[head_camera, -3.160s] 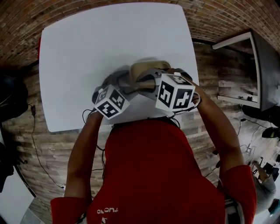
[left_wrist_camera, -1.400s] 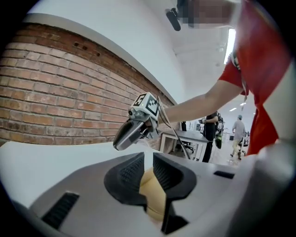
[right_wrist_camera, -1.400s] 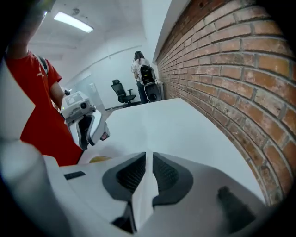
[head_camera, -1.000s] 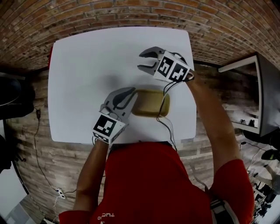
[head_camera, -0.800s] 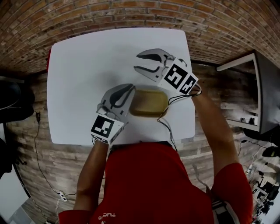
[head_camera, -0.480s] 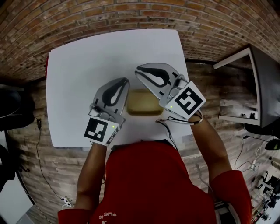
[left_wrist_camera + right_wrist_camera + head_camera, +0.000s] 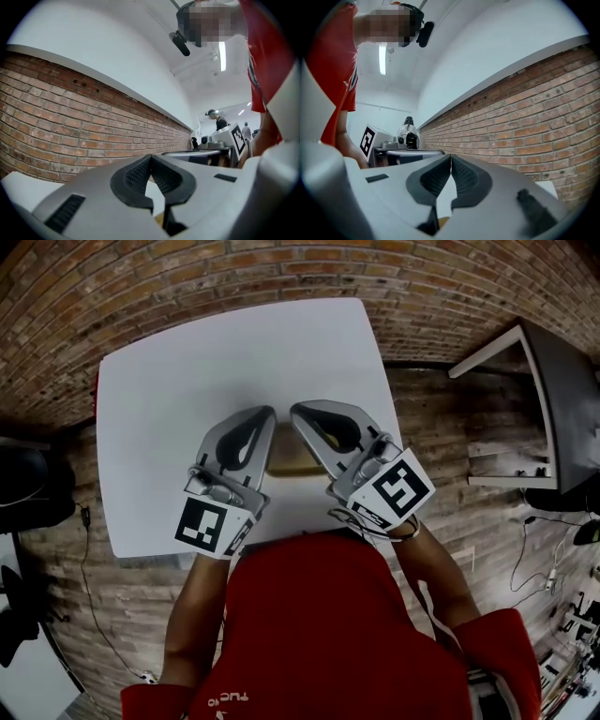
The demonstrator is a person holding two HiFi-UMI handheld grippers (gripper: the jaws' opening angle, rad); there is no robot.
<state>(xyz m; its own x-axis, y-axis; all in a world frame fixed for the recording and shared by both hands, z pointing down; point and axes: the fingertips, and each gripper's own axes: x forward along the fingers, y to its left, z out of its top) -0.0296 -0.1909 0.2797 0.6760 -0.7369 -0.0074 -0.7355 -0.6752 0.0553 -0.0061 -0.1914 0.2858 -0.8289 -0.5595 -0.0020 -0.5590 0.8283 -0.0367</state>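
Light came from overhead: one ceiling strip light (image 7: pixel 382 58) glared white in the right gripper view, and another (image 7: pixel 222 49) was blown out in the left gripper view. The white table (image 7: pixel 187 381) was bright and nearly featureless, with faint, soft shadows. Every view bulged like a fisheye, the brick wall (image 7: pixel 56 136) bowing and the corners falling to black. The left hand-held gripper (image 7: pixel 150 158) and the right hand-held gripper (image 7: pixel 451 157) looked soft and unfocused up close.

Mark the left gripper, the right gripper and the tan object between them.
left gripper (image 7: pixel 266 414), head view, its closed jaw tips.
right gripper (image 7: pixel 298 412), head view, its closed jaw tips.
tan rectangular object (image 7: pixel 292 469), head view, the strip showing between both grippers.
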